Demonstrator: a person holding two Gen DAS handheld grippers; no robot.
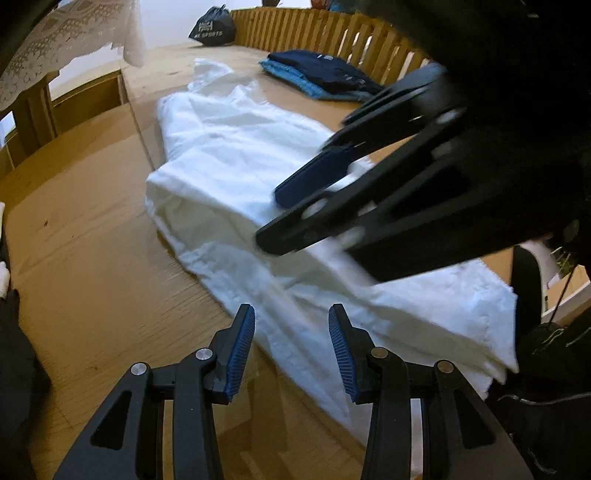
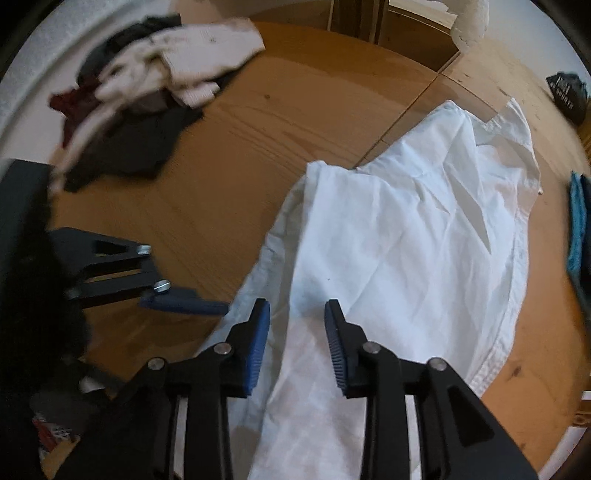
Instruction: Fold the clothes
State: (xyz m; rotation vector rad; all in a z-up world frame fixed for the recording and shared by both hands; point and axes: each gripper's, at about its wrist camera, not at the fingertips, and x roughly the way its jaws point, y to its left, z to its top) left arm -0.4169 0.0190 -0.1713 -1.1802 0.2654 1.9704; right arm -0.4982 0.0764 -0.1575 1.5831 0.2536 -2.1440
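White shirt (image 2: 406, 229) half-folded on the wooden tabletop (image 2: 229, 177), both hand-held grippers released over its near end.

Shirt lies as a long strip running away from the person, its far end toward the folded dark and blue stack (image 1: 325, 75) and its sides apparently turned in. Right hand-held gripper (image 2: 297, 343) hangs jaws apart directly above the strip's near part; left hand-held gripper (image 1: 291, 345) hovers just off its left edge, also spread, holding nothing. Right is nearer the cloth's middle. Heap of unfolded clothes (image 2: 147, 99) lies well apart to the left, a dark bag (image 1: 213, 26) beyond.
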